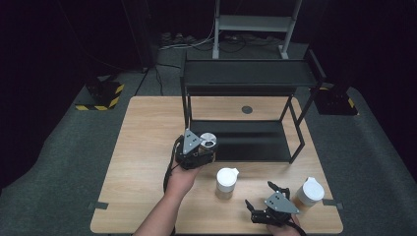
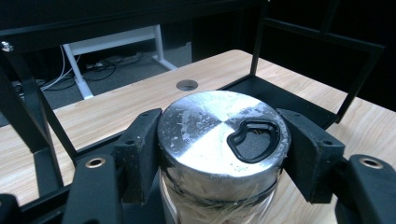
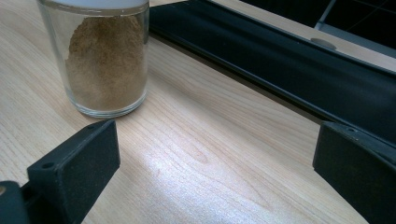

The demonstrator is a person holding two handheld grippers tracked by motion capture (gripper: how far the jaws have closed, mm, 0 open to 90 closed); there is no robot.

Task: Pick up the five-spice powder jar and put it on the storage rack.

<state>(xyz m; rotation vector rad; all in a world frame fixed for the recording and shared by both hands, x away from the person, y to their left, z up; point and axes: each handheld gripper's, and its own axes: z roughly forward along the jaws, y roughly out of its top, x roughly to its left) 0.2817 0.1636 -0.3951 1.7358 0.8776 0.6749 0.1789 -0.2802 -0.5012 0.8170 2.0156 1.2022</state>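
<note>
While left gripper (image 2: pixel 219 154) fingers clamp the silver-lidded jar (image 2: pixel 223 135); right gripper (image 3: pixel 210 177) fingers wide apart, empty

This looks like a lab or recording studio rather than a home. The landmark is a light wooden table (image 1: pixel 147 147) standing alone on grey carpet (image 1: pixel 64 147). Around the table everything is dark, as if hung with black curtains, though the far edges are too dim to be sure. On the table's far half stands a bare black metal rack (image 1: pixel 248 73). Behind the table, past the rack, a grey metal frame (image 1: pixel 255 24) rises with loose cables (image 1: pixel 182 44) on the floor at its feet. Beyond the table's far left corner sits a stand base edged with yellow-and-black hazard tape (image 1: pixel 101 98), and another beyond the far right corner.
</note>
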